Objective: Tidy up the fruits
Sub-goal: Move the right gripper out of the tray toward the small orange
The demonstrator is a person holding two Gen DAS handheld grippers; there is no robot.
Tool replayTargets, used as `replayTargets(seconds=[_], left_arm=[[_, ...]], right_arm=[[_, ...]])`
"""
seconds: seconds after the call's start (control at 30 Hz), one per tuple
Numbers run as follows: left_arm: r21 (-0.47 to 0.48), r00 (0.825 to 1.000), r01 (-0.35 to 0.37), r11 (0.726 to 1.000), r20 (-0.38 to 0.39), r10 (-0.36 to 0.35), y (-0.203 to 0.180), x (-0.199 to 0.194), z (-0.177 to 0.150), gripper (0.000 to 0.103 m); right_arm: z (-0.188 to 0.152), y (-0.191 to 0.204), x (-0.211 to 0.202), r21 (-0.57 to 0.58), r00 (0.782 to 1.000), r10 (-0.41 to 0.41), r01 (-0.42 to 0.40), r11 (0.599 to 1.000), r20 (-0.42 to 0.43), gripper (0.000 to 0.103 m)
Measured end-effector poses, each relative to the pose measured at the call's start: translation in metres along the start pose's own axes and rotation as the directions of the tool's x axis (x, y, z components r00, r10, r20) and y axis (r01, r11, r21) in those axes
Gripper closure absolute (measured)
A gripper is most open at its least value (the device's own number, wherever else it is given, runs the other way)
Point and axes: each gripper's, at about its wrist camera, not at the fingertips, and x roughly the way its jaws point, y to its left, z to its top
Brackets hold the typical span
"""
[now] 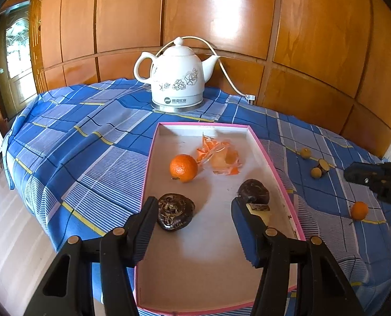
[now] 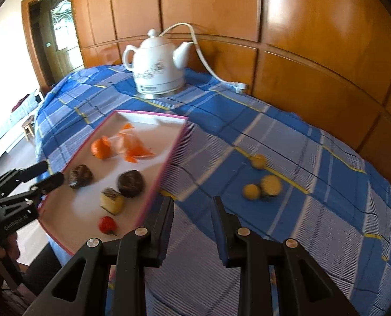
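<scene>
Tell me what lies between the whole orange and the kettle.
In the left wrist view: bare tray floor, its pink rim, then checked cloth, between orange and kettle.

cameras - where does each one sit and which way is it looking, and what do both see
Left wrist: on the left gripper, over the near end of the pink-rimmed tray, looking along it to the kettle; its own open, empty fingers show, the right gripper at right.
Right wrist: on the right gripper, beside the tray, over the blue cloth; the left gripper shows at left.
Shared: tray, orange, kettle.
</scene>
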Motion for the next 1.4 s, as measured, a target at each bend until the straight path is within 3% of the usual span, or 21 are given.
replayTargets(seconds=[0.5, 0.7, 1.4], left_arm=[[0.090, 0.999, 0.029, 0.996, -0.017, -0.028, -0.028, 0.003, 0.002, 0.045], [0.153, 0.998, 0.055, 0.987, -0.027, -0.051, -0.050, 0.006, 0.006, 0.045], [0.284, 0.988, 0.148, 0.947, -0.077, -0.131, -0.129, 0.030, 0.028, 0.045]], right_arm=[[-0.019, -0.103, -0.007, 0.110, 0.985, -0.162, 0.169, 0.979, -0.065, 0.074], [-0.033, -0.142, 0.000, 0.245, 0.983, -0.157, 0.175, 0.954, -0.093, 0.074], [-0.031, -0.161, -0.013, 0.356, 0.987, -0.139, 0.159, 0.921, -0.079, 0.074]])
